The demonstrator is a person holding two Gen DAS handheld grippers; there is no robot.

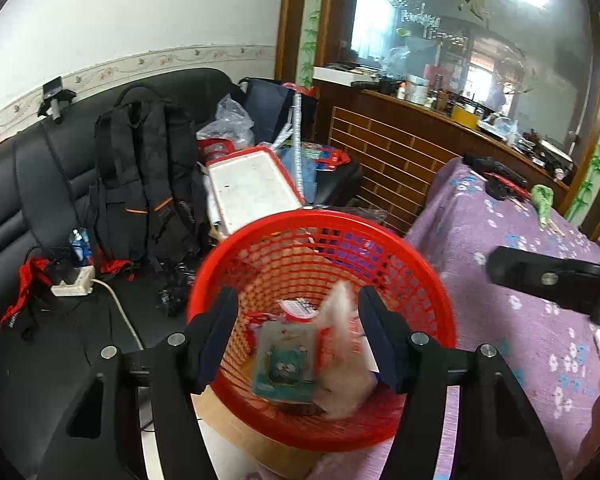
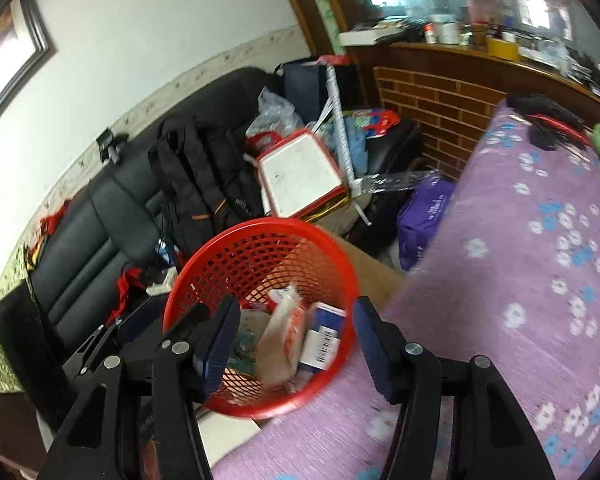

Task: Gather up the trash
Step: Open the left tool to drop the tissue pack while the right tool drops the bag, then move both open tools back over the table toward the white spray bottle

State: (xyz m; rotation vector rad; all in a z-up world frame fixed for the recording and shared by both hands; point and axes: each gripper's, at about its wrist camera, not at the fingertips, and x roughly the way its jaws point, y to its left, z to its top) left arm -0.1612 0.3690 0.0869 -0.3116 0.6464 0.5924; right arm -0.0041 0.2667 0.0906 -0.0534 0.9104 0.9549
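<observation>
We see a black leather sofa (image 1: 60, 184) filling the nine o'clock side, a black fabric backpack (image 1: 140, 184) slumped on it. At three o'clock lies a purple, flower-printed cloth (image 2: 520, 260) over the surface. Between them, at six o'clock, sits a round red plastic mesh basket (image 1: 416, 264), its rim touching the cloth's edge. Inside it lie the trash: a crumpled whitish wrapper (image 2: 278, 340), blurred, a flat greenish packet (image 1: 284, 360) and a small blue-and-white box (image 2: 322, 336) with a barcode. Our left gripper (image 1: 298, 336) and right gripper (image 2: 294, 344) both hang above the basket, jaws apart, gripping nothing.
</observation>
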